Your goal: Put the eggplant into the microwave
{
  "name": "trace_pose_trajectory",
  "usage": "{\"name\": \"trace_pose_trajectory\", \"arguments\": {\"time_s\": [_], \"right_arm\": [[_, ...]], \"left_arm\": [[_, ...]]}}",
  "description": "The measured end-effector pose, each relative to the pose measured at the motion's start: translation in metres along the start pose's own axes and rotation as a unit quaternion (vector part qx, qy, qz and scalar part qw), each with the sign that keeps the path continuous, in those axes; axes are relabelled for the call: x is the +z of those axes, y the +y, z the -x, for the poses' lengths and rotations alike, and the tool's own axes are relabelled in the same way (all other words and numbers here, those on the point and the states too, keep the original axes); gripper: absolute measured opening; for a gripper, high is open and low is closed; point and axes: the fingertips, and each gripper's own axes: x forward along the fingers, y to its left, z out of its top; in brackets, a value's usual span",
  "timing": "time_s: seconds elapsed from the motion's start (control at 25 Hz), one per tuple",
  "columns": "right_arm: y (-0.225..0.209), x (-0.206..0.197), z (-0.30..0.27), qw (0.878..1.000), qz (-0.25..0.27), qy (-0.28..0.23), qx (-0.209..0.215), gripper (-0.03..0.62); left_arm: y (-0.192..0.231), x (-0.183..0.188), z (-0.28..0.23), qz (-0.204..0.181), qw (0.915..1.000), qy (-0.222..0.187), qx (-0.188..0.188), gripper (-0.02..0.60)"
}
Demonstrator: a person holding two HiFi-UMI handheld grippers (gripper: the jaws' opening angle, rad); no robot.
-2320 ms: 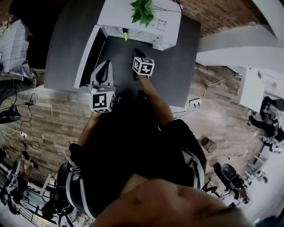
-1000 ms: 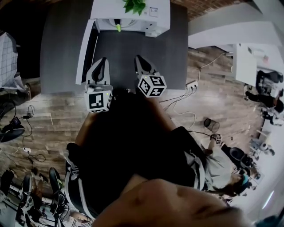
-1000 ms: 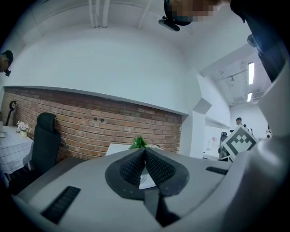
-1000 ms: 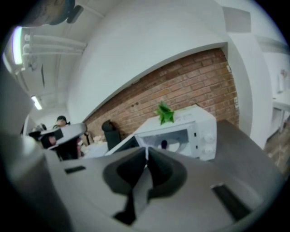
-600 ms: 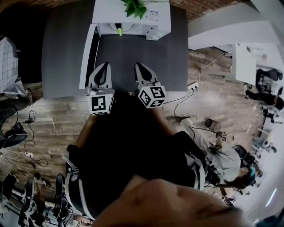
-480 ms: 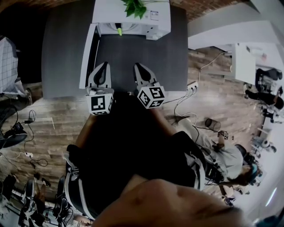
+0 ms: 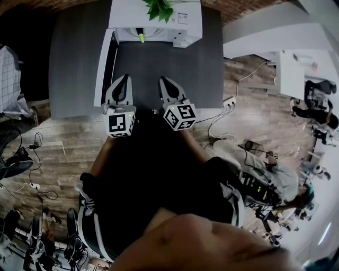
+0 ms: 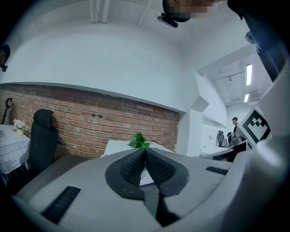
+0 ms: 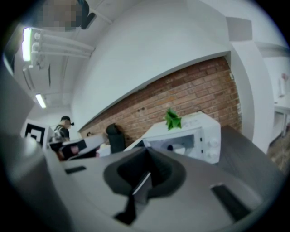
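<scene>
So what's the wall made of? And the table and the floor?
The wall looks like rough red brick, with pale mortar lines between the blocks. The table has a smooth, matt dark grey top, maybe laminate or painted board; I can't tell which. The floor is brown planks with grain, either wood or wood-look.

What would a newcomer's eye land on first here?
The white microwave stands at the far edge of the dark table, its door swung open to the left and a green plant on top. In its opening sits the eggplant, green stem showing. Nearer, the left gripper and right gripper hover side by side, both shut and empty.
</scene>
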Motion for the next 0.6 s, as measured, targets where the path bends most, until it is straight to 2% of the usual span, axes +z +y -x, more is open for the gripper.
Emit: {"name": "trace_pose_trajectory", "arguments": {"time_s": [0.6], "right_arm": [[-0.0077, -0.0005, 0.0012, 1.0, 0.003, 0.0, 0.004, 0.032]], "left_arm": [[-0.0073, -0.0015, -0.0054, 0.001, 1.0, 0.002, 0.002, 0.035]]}}
